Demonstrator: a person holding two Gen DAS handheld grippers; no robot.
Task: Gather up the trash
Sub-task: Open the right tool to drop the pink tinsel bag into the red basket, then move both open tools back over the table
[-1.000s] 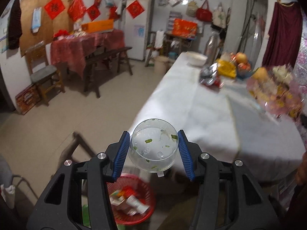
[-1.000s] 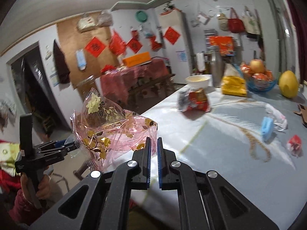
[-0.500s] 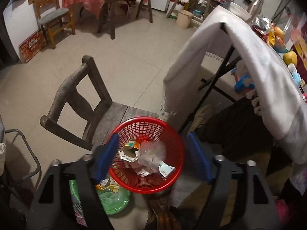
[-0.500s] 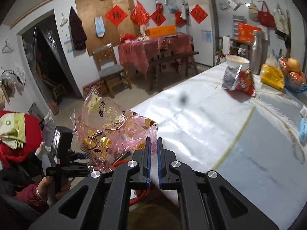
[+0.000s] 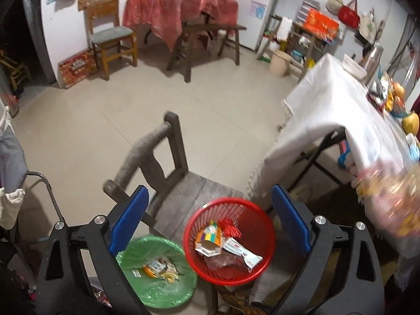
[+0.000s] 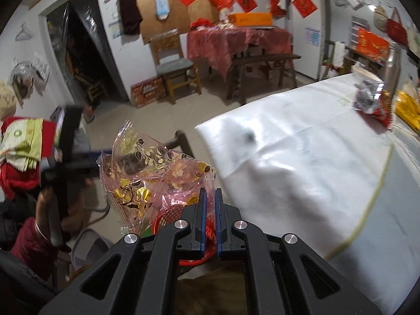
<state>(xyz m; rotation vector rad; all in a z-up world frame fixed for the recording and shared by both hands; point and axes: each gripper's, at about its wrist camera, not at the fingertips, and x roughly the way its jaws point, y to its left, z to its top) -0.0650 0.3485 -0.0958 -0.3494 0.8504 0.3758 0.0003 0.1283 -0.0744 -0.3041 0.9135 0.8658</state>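
My left gripper (image 5: 208, 210) is open and empty, held above a red mesh basket (image 5: 260, 257) that sits on a wooden chair (image 5: 157, 162) and holds wrappers and a clear plastic cup. My right gripper (image 6: 208, 200) is shut on a pink transparent wrapper with gold flowers (image 6: 147, 173), held above the table's near corner. The same wrapper shows blurred at the right edge of the left wrist view (image 5: 388, 191). A strip of the red basket (image 6: 162, 219) shows below the wrapper.
A green basket (image 5: 147, 283) with scraps sits beside the red one. The white-clothed table (image 6: 315, 157) carries a red snack bag (image 6: 372, 105), a yellow bag and fruit (image 5: 409, 123). A bench, chair and red-clothed table stand at the back.
My left gripper let the clear cup fall into the red basket and opened wide, then lifted and tilted back up. My right gripper carried the pink wrapper left toward the table corner.
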